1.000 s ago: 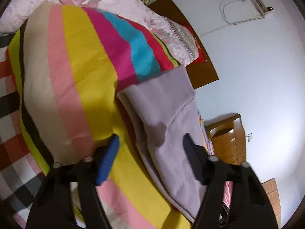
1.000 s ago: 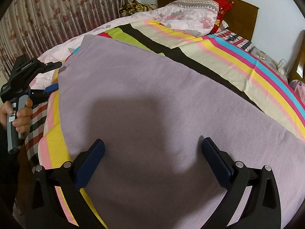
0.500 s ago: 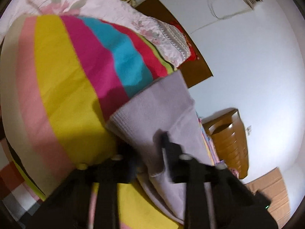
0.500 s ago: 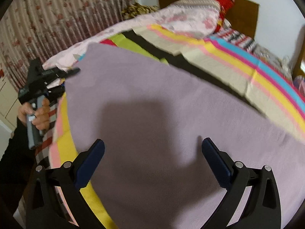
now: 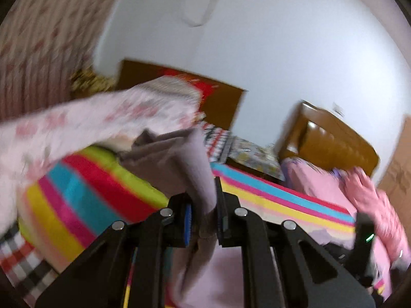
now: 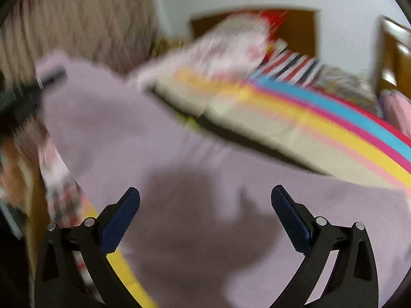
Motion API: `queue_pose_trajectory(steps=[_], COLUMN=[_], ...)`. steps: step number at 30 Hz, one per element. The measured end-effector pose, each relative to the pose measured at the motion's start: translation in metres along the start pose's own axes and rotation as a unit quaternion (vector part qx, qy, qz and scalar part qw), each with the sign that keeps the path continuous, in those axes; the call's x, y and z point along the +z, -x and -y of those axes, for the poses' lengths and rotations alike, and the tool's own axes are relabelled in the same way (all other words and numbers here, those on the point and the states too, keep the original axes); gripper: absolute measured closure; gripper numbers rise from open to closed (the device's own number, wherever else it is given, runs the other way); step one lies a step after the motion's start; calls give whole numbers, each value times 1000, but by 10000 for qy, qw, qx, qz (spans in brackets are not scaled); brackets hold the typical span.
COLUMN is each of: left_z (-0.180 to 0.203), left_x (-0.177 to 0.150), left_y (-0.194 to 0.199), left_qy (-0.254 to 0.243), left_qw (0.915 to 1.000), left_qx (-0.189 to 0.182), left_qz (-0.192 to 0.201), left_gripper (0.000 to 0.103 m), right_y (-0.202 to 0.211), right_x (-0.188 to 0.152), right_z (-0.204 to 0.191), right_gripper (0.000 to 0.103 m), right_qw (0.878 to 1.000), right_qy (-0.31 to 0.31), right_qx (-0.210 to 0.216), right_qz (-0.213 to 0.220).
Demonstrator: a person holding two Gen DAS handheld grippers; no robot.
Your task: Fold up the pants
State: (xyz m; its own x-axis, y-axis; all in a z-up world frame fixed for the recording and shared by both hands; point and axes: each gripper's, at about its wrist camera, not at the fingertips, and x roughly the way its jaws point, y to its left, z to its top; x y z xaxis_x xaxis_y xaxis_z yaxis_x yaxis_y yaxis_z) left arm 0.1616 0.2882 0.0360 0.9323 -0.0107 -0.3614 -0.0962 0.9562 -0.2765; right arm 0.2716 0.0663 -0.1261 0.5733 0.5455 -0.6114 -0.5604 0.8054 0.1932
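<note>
Two claws noted: left claw (image 5: 203, 220) clamped on lilac pants (image 5: 187, 169) edge, lifted above striped bed (image 5: 84, 195); right claw (image 6: 205, 215) wide, hovering over spread pants. Risk: thin grip slipping, fold collapsing crooked

Left tongs (image 5: 203, 220) closed on pants (image 5: 179, 164) edge, lifted it off bed.
</note>
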Motion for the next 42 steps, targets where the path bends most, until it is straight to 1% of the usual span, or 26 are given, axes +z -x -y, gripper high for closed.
queue_pose_trajectory(steps=[2, 3, 6, 7, 8, 10, 12, 13, 14, 15, 16, 17, 18, 19, 20, 21, 22, 24, 26, 29, 31, 35, 37, 40, 41, 42], left_z=[51, 92, 172, 197, 225, 255, 267, 266, 261, 250, 240, 227, 206, 195, 180, 162, 145, 111, 90, 68, 77, 81, 83, 79, 78, 75], left_x=[-5, -16, -60, -82, -112, -161, -201, -211, -212, -206, -198, -188, -175, -166, -160, -155, -153, -156, -162, -176, -183, -187, -186, -185, -185, -184], left_y=[0, -4, -21, -32, -47, -72, -87, -80, -70, -54, -38, -21, -3, 1, 5, 7, 6, 1, 2, 5, 7, -4, -12, -11, -9, -7], left_qy=[-384, -741, -1420, -1638, -1903, -2289, -2416, -2401, -2349, -2183, -2023, -1871, -1734, -1677, -1625, -1586, -1534, -1379, -1262, -1158, -1206, -1315, -1320, -1276, -1254, -1187], left_qw=[9987, 9955, 9833, 9771, 9670, 9457, 9247, 9233, 9251, 9269, 9309, 9386, 9501, 9567, 9645, 9732, 9780, 9819, 9822, 9815, 9812, 9799, 9798, 9812, 9817, 9825], left_qx=[-342, -586, -1045, -1182, -1341, -1483, -1605, -1661, -1778, -2075, -2264, -2326, -2199, -2015, -1712, -1224, -852, -208, 112, 236, 238, 98, 40, -41, -42, -56], left_qz=[-29, -103, -453, -668, -1034, -1766, -2466, -2497, -2394, -2241, -2032, -1731, -1373, -1262, -1185, -1132, -1128, -1278, -1386, -1505, -1487, -1498, -1502, -1449, -1435, -1436], left_gripper=[90, 90, 90, 90, 89, 88, 82, 70, 52, 40, 21, 9, 6, 3, 3, 3, 3, 3, 3, 3, 3, 3, 3, 3, 3, 3], right_y=[48, 78, 150, 164, 188, 214, 234, 240, 244, 245, 242, 236, 226, 214, 200, 189, 175, 144, 120, 85, 67, 52, 46, 41, 43, 43], right_x=[-7, -14, -40, -46, -58, -73, -87, -94, -100, -107, -112, -116, -122, -126, -130, -134, -135, -135, -130, -122, -120, -107, -105, -104, -105, -106], right_z=[25, 44, 87, 96, 112, 132, 149, 154, 158, 162, 165, 169, 169, 168, 166, 164, 160, 144, 127, 108, 105, 99, 101, 106, 106, 107], right_gripper=[5, 5, 5, 5, 4, 4, 4, 4, 4, 4, 4, 4, 4, 4, 4, 4, 4, 13, 22, 24, 25, 26, 31, 52, 68, 87], right_qw=[9980, 9953, 9833, 9797, 9728, 9639, 9563, 9542, 9534, 9542, 9557, 9574, 9600, 9623, 9646, 9659, 9663, 9648, 9651, 9668, 9641, 9659, 9631, 9560, 9555, 9556], right_qy=[-319, -489, -879, -979, -1175, -1449, -1669, -1731, -1780, -1845, -1927, -2017, -2143, -2252, -2342, -2404, -2468, -2575, -2512, -2423, -2496, -2449, -2565, -2843, -2866, -2872], right_qx=[-228, -391, -1073, -1210, -1441, -1686, -1888, -1959, -1982, -1925, -1803, -1653, -1404, -1139, -833, -559, -265, 369, 729, 714, 610, 413, 405, 294, 236, 147], right_qz=[496, 738, 1181, 1259, 1379, 1466, 1481, 1457, 1417, 1359, 1303, 1240, 1132, 1012, 885, 786, 680, 394, 158, -400, -666, -738, -701, -660, -659, -640])
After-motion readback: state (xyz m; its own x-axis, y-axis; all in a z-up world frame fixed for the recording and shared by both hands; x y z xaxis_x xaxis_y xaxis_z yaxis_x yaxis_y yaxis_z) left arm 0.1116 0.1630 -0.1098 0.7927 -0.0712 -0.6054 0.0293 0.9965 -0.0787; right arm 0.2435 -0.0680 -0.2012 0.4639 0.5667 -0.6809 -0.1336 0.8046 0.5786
